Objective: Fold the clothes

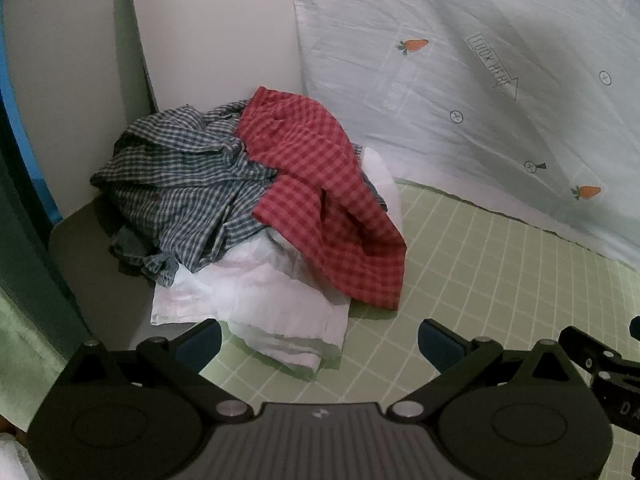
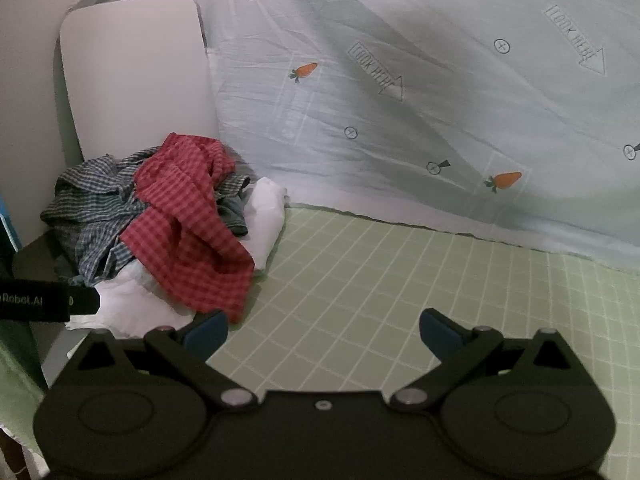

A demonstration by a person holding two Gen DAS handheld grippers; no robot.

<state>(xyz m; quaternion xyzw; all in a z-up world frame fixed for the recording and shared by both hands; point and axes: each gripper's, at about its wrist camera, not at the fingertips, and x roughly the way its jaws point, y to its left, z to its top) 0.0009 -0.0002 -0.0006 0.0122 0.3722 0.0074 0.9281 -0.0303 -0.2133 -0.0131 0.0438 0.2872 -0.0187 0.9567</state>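
Observation:
A heap of clothes lies in the back left corner. In the left wrist view a red checked shirt [image 1: 320, 192] drapes over a blue-grey checked shirt [image 1: 180, 188], both on top of a crumpled white garment [image 1: 256, 300]. My left gripper [image 1: 320, 340] is open just in front of the white garment, holding nothing. In the right wrist view the red checked shirt [image 2: 192, 224], the blue-grey checked shirt [image 2: 88, 208] and the white garment [image 2: 264, 216] sit to the left of my right gripper [image 2: 323, 330]. It hangs open over the green mat, empty.
A green gridded mat [image 2: 380, 280] covers the surface. A pale sheet with carrot prints [image 2: 440, 100] hangs behind it. A white rounded board [image 2: 136, 72] leans in the corner behind the heap. Part of the right gripper [image 1: 600, 364] shows at the left wrist view's right edge.

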